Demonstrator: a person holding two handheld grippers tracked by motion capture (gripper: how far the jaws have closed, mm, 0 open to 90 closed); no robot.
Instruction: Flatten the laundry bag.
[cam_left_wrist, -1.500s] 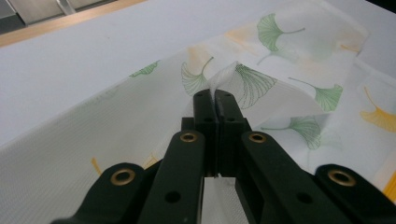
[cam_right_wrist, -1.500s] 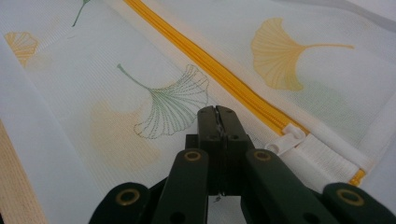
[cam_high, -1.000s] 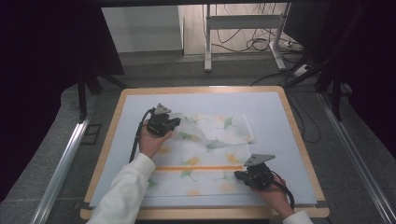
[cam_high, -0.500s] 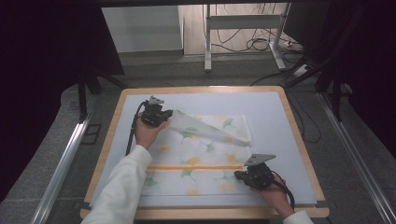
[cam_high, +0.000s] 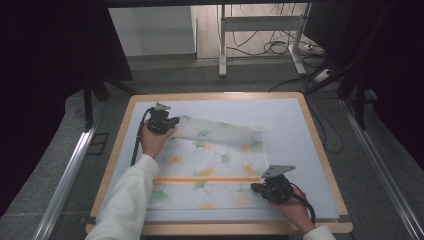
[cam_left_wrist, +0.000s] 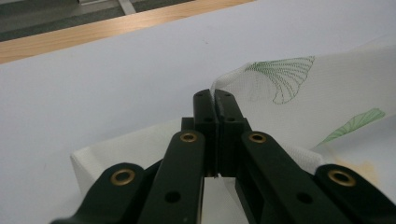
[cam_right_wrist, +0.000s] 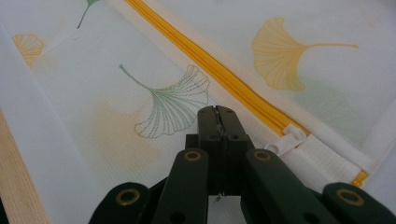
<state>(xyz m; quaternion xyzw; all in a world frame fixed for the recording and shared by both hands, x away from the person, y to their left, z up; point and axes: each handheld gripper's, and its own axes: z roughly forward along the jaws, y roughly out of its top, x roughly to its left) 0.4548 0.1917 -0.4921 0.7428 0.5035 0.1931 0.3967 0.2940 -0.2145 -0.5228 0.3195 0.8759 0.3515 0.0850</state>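
Left gripper draws the cloth corner out

Left gripper (cam_high: 165, 121), jaws clamped on a corner of the mesh laundry bag (cam_high: 215, 165), has pulled it toward the table's (cam_high: 310, 145) far left since a second ago, flattening the fold. Right gripper (cam_high: 262, 187), jaws together, pins the near edge by the orange zipper (cam_high: 207, 179)

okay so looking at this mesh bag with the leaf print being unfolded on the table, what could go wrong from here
1. The left gripper pinches just a thin corner of the white mesh leaf-print bag; a tug might slip it free or snag the mesh.
2. The right gripper, jaws shut, seems only to press beside the orange zipper; the bag could slide.
3. The lifted fold may drop back creased.
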